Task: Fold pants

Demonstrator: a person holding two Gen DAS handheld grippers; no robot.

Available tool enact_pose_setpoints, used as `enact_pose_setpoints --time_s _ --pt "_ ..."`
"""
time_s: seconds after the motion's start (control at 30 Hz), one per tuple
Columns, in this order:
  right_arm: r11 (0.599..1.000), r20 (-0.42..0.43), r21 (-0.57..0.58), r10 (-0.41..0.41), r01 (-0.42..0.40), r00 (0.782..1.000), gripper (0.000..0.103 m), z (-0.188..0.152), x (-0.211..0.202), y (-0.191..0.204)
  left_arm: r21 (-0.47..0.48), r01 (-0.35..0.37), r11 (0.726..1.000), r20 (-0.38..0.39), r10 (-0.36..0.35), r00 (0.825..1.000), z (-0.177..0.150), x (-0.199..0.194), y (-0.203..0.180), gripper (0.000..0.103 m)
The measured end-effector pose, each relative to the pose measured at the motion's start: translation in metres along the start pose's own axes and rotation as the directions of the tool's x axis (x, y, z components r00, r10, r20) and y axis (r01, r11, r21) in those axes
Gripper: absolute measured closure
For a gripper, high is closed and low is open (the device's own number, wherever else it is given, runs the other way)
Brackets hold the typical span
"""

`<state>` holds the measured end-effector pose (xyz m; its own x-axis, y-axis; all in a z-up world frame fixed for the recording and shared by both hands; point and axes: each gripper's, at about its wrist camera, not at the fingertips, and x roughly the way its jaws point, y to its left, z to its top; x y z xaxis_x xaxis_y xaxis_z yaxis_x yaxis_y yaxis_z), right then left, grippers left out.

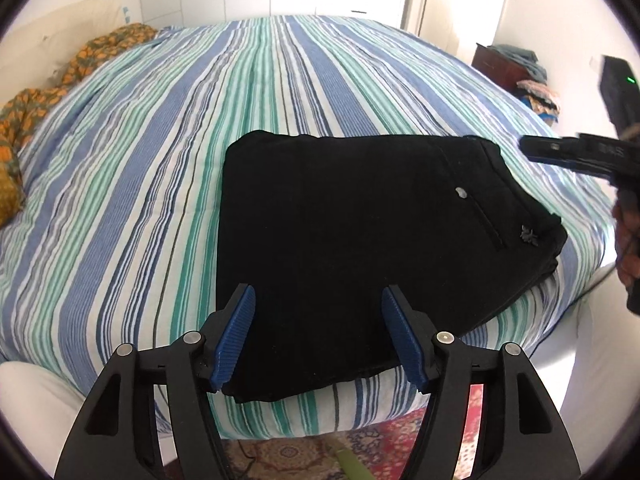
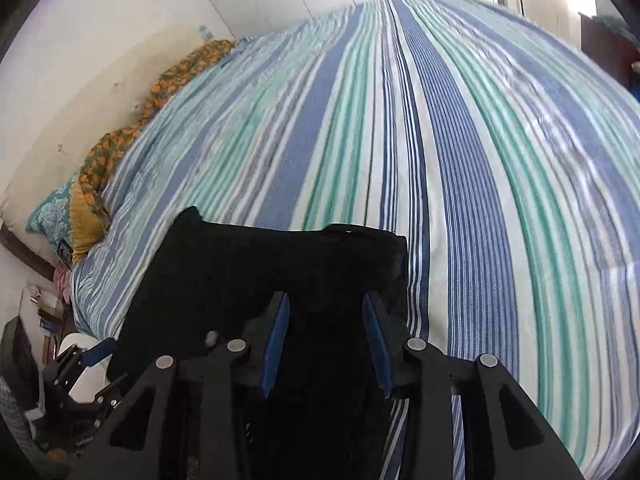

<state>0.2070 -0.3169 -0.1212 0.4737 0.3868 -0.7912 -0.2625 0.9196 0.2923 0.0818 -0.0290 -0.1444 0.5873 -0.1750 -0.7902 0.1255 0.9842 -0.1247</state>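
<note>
The black pants [image 1: 372, 236] lie folded into a compact rectangle on the striped bed [image 1: 168, 148], near its front edge, back pocket and button facing up. My left gripper [image 1: 318, 332] is open and empty, hovering just above the pants' near edge. My right gripper [image 2: 326, 344] is open and empty above the pants [image 2: 256, 272] in the right wrist view. The right gripper also shows in the left wrist view [image 1: 532, 148] at the right, beyond the pants' waistband corner.
An orange patterned blanket [image 1: 48, 92] lies bunched along the bed's left side by the wall. A dark wooden stand with clothes [image 1: 516, 68] is at the far right. A patterned rug [image 1: 304, 456] lies below the bed's front edge. White wardrobes stand behind.
</note>
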Motion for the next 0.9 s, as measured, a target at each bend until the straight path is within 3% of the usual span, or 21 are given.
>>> enact_pose_setpoints --time_s 0.1,0.17,0.23,0.3,0.37,0.43,0.5,0.57,0.63,0.7,0.77,0.83,0.9 --pt "0.994 0.101 -0.086 0.071 -0.063 0.992 0.064 -0.016 -0.053 0.037 -0.023 0.006 1.000 -0.002 -0.006 1.000 0.003 0.003 0.000 0.035" --pt "0.988 0.121 -0.139 0.091 -0.074 0.988 0.062 -0.040 -0.070 0.051 -0.010 0.006 1.000 -0.029 -0.006 1.000 0.002 0.011 -0.003 0.034" --pt "0.985 0.060 -0.170 0.053 -0.042 0.997 0.058 -0.068 -0.050 0.061 0.042 -0.025 0.999 -0.036 0.026 0.999 -0.003 0.016 -0.010 0.033" --pt "0.991 -0.053 -0.136 -0.017 0.010 0.998 0.058 -0.095 -0.015 0.045 0.078 -0.026 0.997 -0.040 0.029 0.999 -0.007 0.010 -0.013 0.033" --pt "0.997 -0.013 -0.075 0.016 -0.017 1.000 0.058 -0.102 -0.022 0.033 0.066 -0.023 0.998 -0.026 0.025 0.999 -0.005 0.000 -0.007 0.030" --pt "0.998 0.030 -0.017 0.054 -0.054 0.998 0.055 -0.092 -0.039 0.029 -0.004 0.005 1.000 -0.005 -0.005 1.000 0.005 -0.010 0.012 0.022" --pt "0.994 0.068 0.042 0.099 -0.102 0.993 0.032 -0.079 -0.055 0.018 -0.110 0.026 0.994 0.004 -0.026 1.000 0.016 -0.010 0.040 0.016" --pt "0.977 0.088 0.135 0.151 -0.162 0.985 0.030 -0.064 -0.060 -0.004 -0.228 0.048 0.972 -0.047 -0.060 0.997 0.024 0.004 0.072 0.016" --pt "0.937 0.060 0.250 0.238 -0.246 0.969 0.030 -0.046 -0.046 -0.031 -0.301 0.100 0.948 -0.131 -0.145 0.981 0.023 0.029 0.093 0.017" --pt "0.885 -0.020 0.345 0.340 -0.313 0.940 0.030 -0.042 -0.021 -0.051 -0.342 0.131 0.931 -0.217 -0.213 0.953 0.018 0.054 0.104 0.018" --pt "0.879 -0.122 0.382 0.355 -0.286 0.927 0.030 -0.044 0.006 -0.059 -0.359 0.158 0.920 -0.234 -0.253 0.939 0.014 0.063 0.106 0.016" --pt "0.903 -0.210 0.365 0.315 -0.225 0.926 0.030 -0.050 0.026 -0.057 -0.375 0.195 0.906 -0.230 -0.295 0.927 0.015 0.068 0.106 0.016" --pt "0.884 -0.230 0.373 0.383 -0.282 0.895 0.030 -0.055 0.039 -0.051 -0.384 0.256 0.887 -0.252 -0.367 0.895 0.019 0.077 0.096 0.016"
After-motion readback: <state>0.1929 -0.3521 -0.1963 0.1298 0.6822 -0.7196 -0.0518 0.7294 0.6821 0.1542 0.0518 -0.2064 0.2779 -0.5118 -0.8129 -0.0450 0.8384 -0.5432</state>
